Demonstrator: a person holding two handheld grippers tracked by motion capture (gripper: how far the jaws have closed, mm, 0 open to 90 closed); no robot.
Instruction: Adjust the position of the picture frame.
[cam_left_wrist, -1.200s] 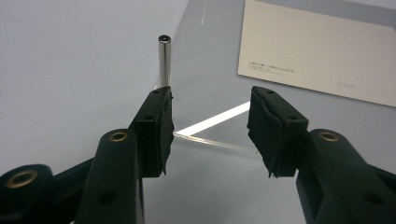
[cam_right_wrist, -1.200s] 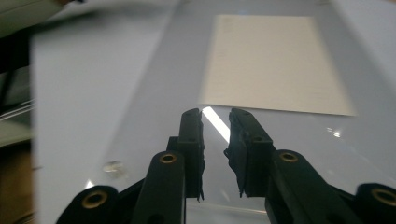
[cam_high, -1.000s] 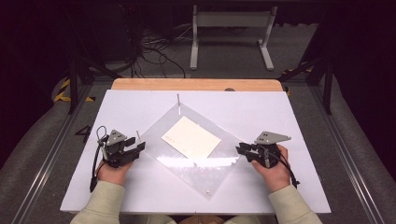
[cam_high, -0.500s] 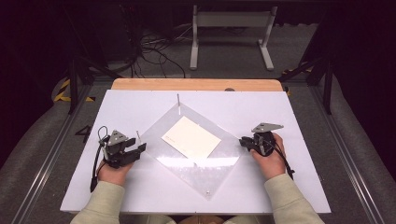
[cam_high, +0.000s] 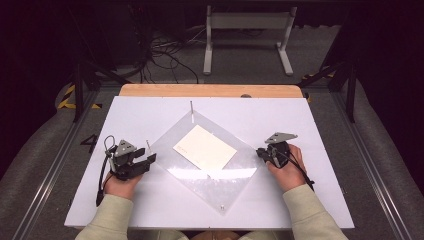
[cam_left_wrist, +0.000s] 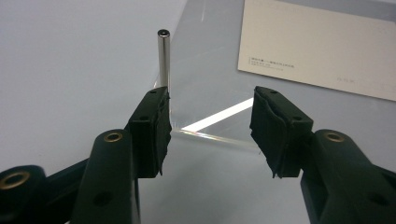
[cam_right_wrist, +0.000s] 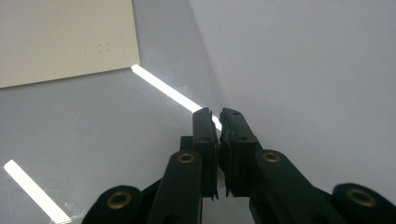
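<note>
My left gripper (cam_high: 146, 160) stood released at the clear sheet's (cam_high: 215, 185) corner post (cam_left_wrist: 163, 60); my right gripper (cam_high: 261, 152) was clenched, apparently empty. Next, I judged, grip the corners.

Readable text: you have none to read in any view.
Cream card (cam_left_wrist: 322, 42): you see one small line of dark print near its lower left corner in the left gripper view, too fine to make out.
Same card, fainter marks: you see a pale trace toward its lower right edge there, and a faint embossed rectangle with dots in the right gripper view (cam_right_wrist: 103, 46), both illegible.
Floor left of the table: a yellow-and-black hazard stripe (cam_high: 67, 96), no lettering.
</note>
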